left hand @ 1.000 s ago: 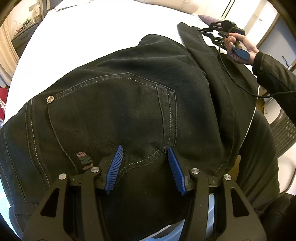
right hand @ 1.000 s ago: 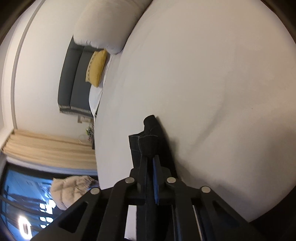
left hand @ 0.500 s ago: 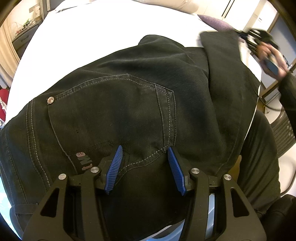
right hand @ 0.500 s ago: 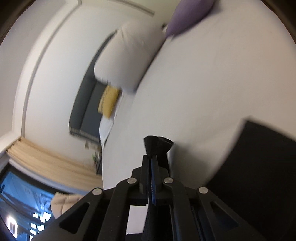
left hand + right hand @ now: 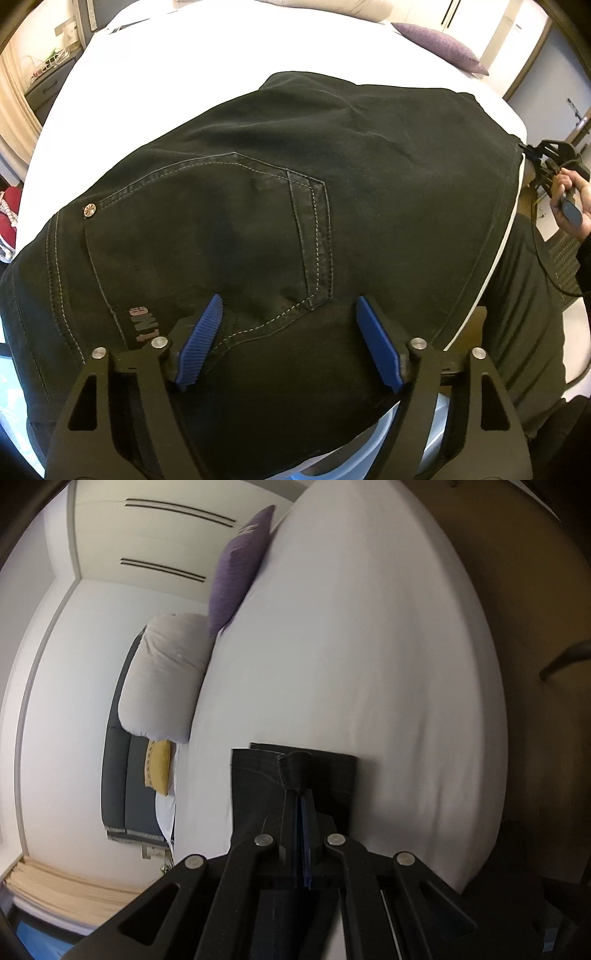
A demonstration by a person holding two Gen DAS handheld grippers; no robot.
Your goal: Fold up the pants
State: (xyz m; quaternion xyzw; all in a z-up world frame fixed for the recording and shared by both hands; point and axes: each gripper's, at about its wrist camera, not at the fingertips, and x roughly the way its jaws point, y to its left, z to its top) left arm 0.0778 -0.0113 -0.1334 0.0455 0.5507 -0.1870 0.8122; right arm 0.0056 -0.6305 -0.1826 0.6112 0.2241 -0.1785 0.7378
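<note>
The waistband end of the pants (image 5: 258, 229) was cut off by the lower edge of the left wrist view and partly covered by the left gripper (image 5: 288, 332). The fabric pinched in the right gripper (image 5: 301, 775) was hidden between its pressed-together fingers. The right hand (image 5: 570, 199) was cropped at the frame's edge. The small lettering on the pocket could not be read with certainty.

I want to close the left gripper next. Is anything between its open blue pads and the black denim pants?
Nothing visible. The left gripper is open directly over the black denim pants near the back pocket, with only fabric between the pads.
</note>
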